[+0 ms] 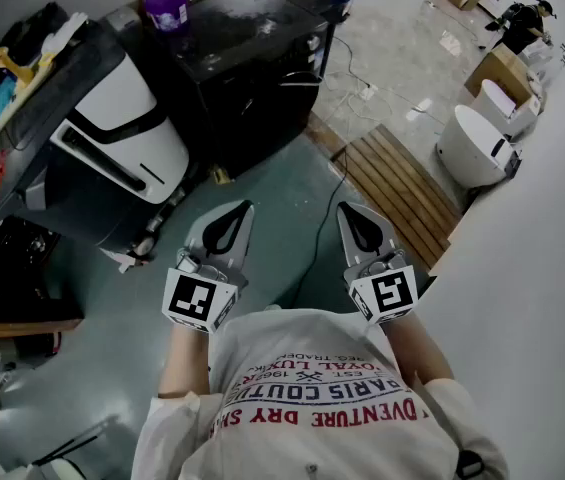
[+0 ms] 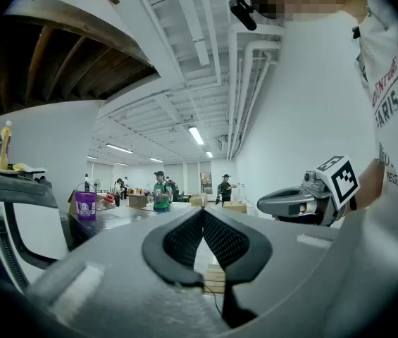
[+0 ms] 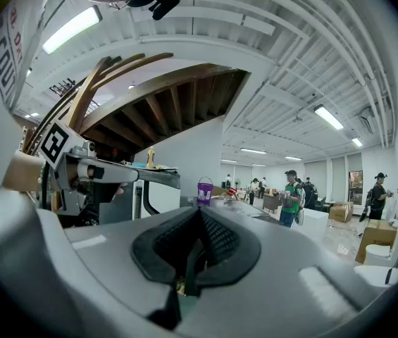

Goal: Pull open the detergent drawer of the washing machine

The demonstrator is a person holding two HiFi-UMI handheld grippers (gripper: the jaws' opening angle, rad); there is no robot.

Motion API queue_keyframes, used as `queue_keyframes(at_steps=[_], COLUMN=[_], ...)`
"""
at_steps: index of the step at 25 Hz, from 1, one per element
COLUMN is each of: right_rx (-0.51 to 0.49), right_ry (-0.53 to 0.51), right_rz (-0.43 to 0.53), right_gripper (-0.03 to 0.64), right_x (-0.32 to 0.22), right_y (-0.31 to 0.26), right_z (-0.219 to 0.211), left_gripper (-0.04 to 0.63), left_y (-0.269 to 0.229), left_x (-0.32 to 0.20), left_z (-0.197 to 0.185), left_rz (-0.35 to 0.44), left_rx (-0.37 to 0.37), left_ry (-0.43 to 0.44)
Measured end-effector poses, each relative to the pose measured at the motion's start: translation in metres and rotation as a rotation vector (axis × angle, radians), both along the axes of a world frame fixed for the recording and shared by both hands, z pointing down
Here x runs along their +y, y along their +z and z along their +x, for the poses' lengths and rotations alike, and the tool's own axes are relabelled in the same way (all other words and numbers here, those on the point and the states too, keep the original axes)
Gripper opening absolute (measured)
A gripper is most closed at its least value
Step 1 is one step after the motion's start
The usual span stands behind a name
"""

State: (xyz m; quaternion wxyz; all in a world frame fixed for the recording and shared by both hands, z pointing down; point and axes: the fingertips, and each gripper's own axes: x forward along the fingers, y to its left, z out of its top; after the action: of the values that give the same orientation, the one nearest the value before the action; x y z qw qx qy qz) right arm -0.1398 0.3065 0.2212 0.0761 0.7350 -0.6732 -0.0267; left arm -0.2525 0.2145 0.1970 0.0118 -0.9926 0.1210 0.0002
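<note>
Two grippers: left gripper (image 1: 245, 208), right gripper (image 1: 343, 209). One white washer (image 1: 112, 133) at left. One black cabinet (image 1: 252, 68) farther off, bearing one purple bucket (image 1: 167, 6). One yellow bottle (image 1: 7, 63) far left. One slatted wooden board (image 1: 397, 183) on the floor at right. Two white rounded units (image 1: 474, 146) far right. People in the distance are too small to count.

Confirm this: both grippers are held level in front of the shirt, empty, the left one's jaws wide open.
Not wide open: the left gripper is shut, pad against pad, as the left gripper view shows. It and the right gripper are held level in front of the shirt, empty.
</note>
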Motion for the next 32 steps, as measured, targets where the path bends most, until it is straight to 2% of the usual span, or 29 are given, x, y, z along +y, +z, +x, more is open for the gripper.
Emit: queue_keyframes(at_steps=[12, 15, 16, 17, 18, 19, 26, 32], right_rx=[-0.015, -0.032, -0.031, -0.028, -0.025, -0.021, -0.032, -0.046], right_ry=[0.049, 0.063, 0.065, 0.066, 0.068, 0.07, 0.065, -0.005], right_rz=[-0.009, -0.016, -0.018, -0.021, -0.023, -0.025, -0.034, -0.029], right_gripper=[0.001, 0.002, 0.002, 0.002, 0.002, 0.002, 0.002, 0.002], right_x=[-0.022, -0.03, -0.033, -0.036, -0.039, -0.042, -0.067, -0.107], right_y=[0.008, 0.013, 0.014, 0.015, 0.017, 0.018, 0.029, 0.042], right_z=[-0.001, 0.0, 0.0, 0.0, 0.002, 0.003, 0.031, 0.085], left_gripper=[0.006, 0.006, 0.034, 0.127, 0.188, 0.21, 0.212, 0.212], left_y=[0.009, 0.009, 0.009, 0.011, 0.013, 0.015, 0.032, 0.051], left_x=[-0.025, -0.036, -0.042, -0.047, -0.051, -0.056, -0.089, -0.118], left_z=[-0.006, -0.009, -0.01, -0.011, -0.011, -0.011, -0.003, 0.033], left_rz=[-0.03, -0.058, -0.068, -0.074, -0.077, -0.077, -0.095, -0.089], left_rx=[0.006, 0.028, 0.039, 0.047, 0.048, 0.045, 0.019, 0.003], left_ry=[0.01, -0.01, -0.023, -0.033, -0.04, -0.046, -0.11, -0.199])
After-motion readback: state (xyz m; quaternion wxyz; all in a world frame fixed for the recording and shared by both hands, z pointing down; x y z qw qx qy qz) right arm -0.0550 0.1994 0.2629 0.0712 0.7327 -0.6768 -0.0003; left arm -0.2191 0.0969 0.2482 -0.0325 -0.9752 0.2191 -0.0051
